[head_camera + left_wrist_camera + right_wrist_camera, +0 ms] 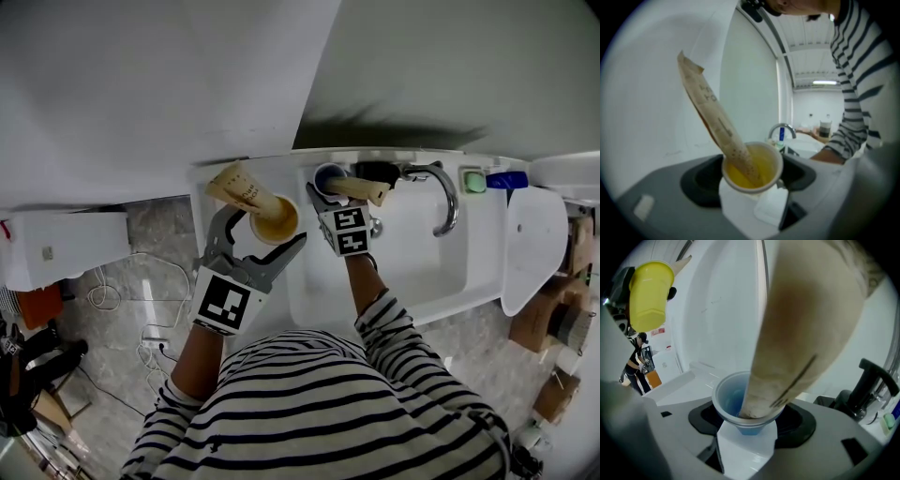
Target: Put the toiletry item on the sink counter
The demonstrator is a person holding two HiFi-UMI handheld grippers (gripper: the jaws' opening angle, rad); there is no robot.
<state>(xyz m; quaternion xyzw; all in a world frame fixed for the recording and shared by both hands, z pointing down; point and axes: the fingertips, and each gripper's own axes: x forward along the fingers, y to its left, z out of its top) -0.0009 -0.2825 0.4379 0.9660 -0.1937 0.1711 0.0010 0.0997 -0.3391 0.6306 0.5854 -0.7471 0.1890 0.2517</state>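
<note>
On the left, the left gripper (pixel 261 234) clasps a yellow cup (pixel 275 221) with a tan tube (pixel 239 187) leaning in it. It is held up over the left end of the sink counter (pixel 403 156), not set down. Further right, the right gripper (pixel 330 192) grips a blue cup (pixel 328 176) holding a second tube (pixel 361 190), near the faucet (pixel 446 202). I can't tell if it rests there. Neither is let go, so placing looks unfinished.

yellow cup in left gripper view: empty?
No, a tan tube stands tilted inside the yellow cup.
</note>
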